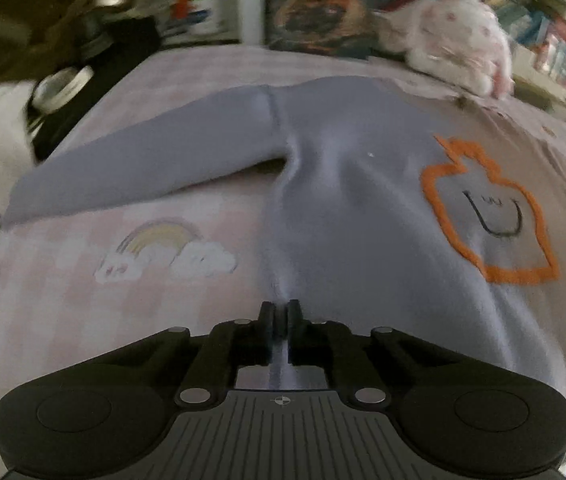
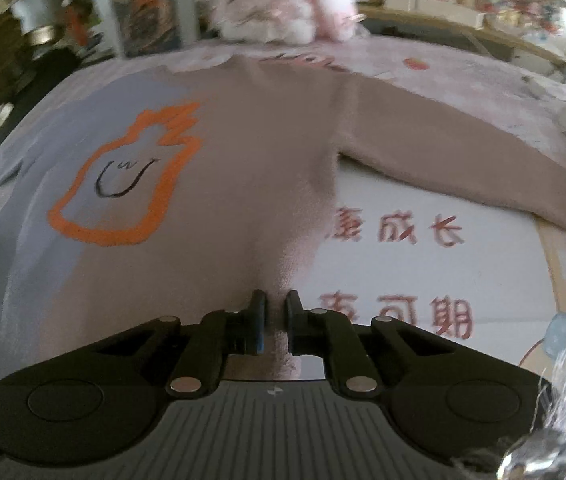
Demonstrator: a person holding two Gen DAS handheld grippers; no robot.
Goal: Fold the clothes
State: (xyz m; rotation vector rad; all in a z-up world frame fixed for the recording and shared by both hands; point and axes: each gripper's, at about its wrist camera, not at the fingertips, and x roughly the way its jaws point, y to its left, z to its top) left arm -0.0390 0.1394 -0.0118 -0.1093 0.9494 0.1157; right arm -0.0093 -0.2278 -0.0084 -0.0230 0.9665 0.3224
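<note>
On the pink bedspread (image 1: 83,300), a two-tone sweater (image 1: 343,200) is spread flat, its near hem pinched at either side by the closed left gripper (image 1: 281,314) and right gripper (image 2: 275,306).

Blurred shelf clutter (image 1: 555,40) behind plush toy (image 1: 459,36)

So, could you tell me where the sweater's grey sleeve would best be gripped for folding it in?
Probably at the cuff end of the grey sleeve, coming from the outer side. It lies flat and stretched out from the sweater, with its edge free on the bedspread.
</note>
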